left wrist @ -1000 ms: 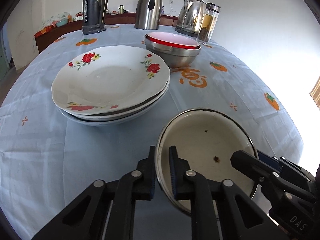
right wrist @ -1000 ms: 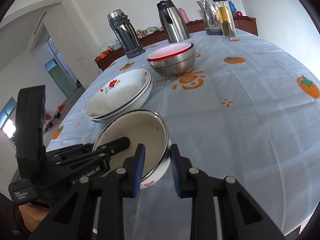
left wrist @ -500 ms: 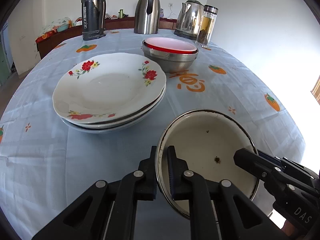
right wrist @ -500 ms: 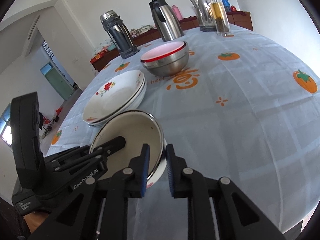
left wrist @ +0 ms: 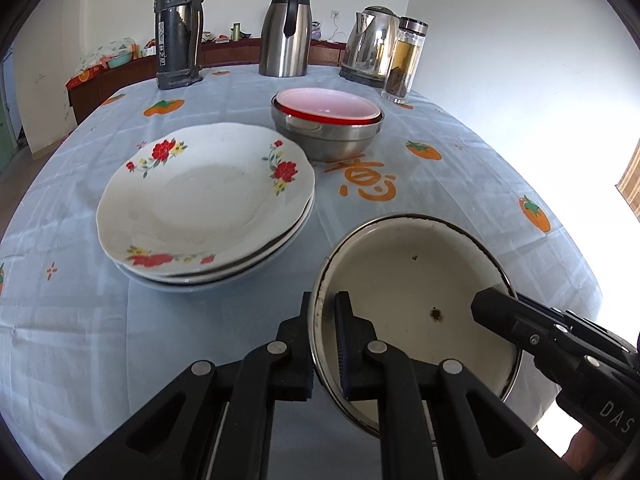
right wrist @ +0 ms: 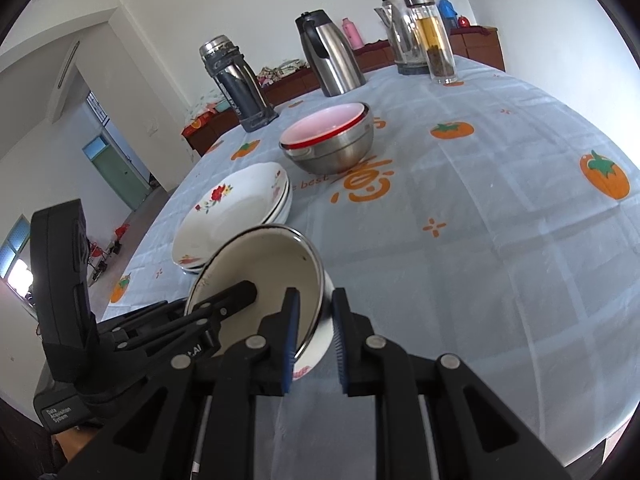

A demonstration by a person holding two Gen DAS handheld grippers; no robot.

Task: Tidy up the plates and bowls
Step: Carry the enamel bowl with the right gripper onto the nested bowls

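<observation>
Left to right now: stack of white scalloped ceramic plates w/ red flower print (left wrist: 206, 204) sits at the left of the surface (left wrist: 80, 320), which wears a pale blue cloth w/ orange fruit prints. Behind it, toward centre, a stainless steel bowl (left wrist: 332, 138) w/ a red-rimmed pink bowl (left wrist: 326, 106) nested inside. Front right, the cream enamel bowl w/ dark rim (left wrist: 412, 292) is tilted, just off the plate stack, well apart from the steel bowl. Left gripper (left wrist: 322, 344) has its fingers pinching the bowl's near-left rim, one inside, one outside. Right gripper (right wrist: 314, 320) has just been closing; its fingers bracket the opposite rim, inner one (right wrist: 290, 328) against the wall, outer one showing a slim gap, so whether that side is truly clamped I can't tell. Step in hand, I'd judge: two-handed pickup of the enamel bowl. Next move prob calls for a level lift, then carry back to the nested bowls & lower it squarely inside w/o clipping the plates.
</observation>
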